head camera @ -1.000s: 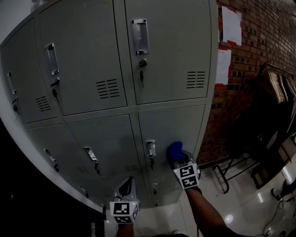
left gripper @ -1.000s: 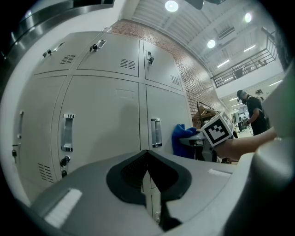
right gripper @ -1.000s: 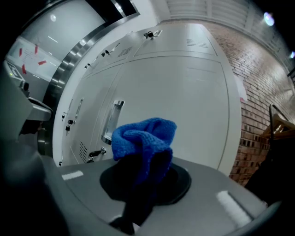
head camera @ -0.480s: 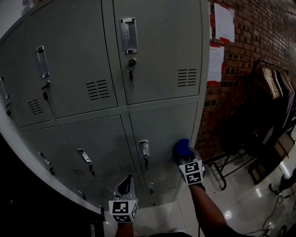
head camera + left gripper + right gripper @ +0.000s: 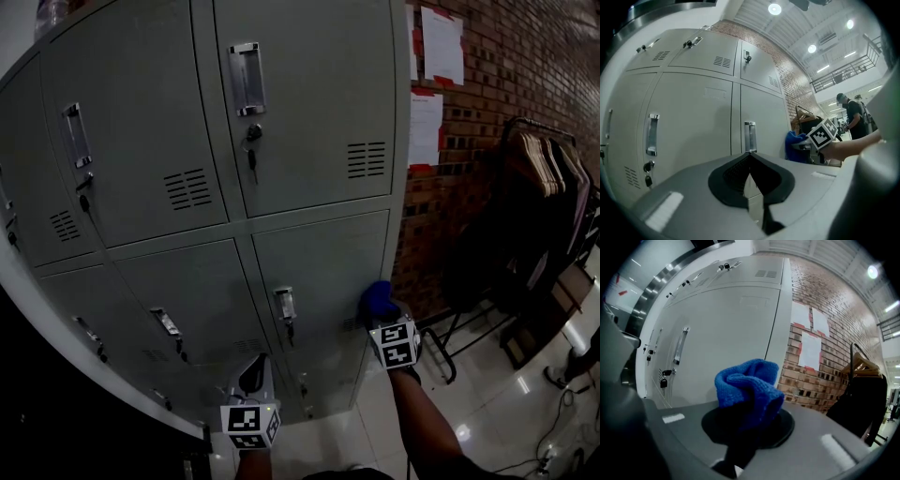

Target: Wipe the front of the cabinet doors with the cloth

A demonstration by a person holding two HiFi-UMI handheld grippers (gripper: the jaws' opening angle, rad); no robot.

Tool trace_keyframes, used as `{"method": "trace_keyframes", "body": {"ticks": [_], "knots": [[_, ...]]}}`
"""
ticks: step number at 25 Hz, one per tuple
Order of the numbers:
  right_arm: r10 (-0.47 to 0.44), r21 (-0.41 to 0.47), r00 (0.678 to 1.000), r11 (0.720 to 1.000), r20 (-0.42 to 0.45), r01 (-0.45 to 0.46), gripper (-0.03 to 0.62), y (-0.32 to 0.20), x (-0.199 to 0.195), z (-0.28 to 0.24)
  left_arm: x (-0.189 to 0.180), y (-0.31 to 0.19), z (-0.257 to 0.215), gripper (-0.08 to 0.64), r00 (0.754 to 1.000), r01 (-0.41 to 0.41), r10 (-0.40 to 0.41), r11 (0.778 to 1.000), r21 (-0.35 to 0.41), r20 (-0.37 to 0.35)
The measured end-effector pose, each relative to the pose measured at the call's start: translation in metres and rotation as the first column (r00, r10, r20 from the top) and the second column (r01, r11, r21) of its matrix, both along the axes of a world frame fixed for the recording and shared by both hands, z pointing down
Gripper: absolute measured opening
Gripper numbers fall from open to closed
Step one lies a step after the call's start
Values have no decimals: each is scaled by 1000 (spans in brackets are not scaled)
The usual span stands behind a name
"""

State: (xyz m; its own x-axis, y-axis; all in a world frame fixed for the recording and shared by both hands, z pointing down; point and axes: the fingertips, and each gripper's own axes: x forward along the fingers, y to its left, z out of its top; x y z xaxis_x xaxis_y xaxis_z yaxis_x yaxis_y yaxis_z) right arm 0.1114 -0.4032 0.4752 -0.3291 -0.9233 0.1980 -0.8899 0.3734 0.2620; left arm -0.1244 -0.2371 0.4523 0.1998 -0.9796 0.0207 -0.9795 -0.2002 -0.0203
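While the head looks down: right claw holds the blue cloth at the 4 o'clock edge of the lower right cabinet door; left claw idle at 6 o'clock.
Left gripper view: left claw clenched, nothing in it.
Right gripper view: right claw clamped on the bunched cloth.
Progress: judged partway; no wipe marks show, upper doors probably left.
Hard to tell: cloth-to-door contact; light is dim.
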Motion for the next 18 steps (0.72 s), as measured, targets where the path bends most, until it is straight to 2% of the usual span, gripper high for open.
{"method": "trace_keyframes", "body": {"ticks": [5,12,18], "knots": [[-5,-5,1000,1000,13,5,51,8,0,8,3,-1,-2,14,1000,-9,9,1000,4,3],[12,-110,999,994,33,-9,51,19,0,56,-2,0,4,14,1000,-6,6,1000,-9,3],[33,-154,999,988,15,-31,51,3,-4,69,-12,1,6,14,1000,12,-12,1000,-17,1]]}}
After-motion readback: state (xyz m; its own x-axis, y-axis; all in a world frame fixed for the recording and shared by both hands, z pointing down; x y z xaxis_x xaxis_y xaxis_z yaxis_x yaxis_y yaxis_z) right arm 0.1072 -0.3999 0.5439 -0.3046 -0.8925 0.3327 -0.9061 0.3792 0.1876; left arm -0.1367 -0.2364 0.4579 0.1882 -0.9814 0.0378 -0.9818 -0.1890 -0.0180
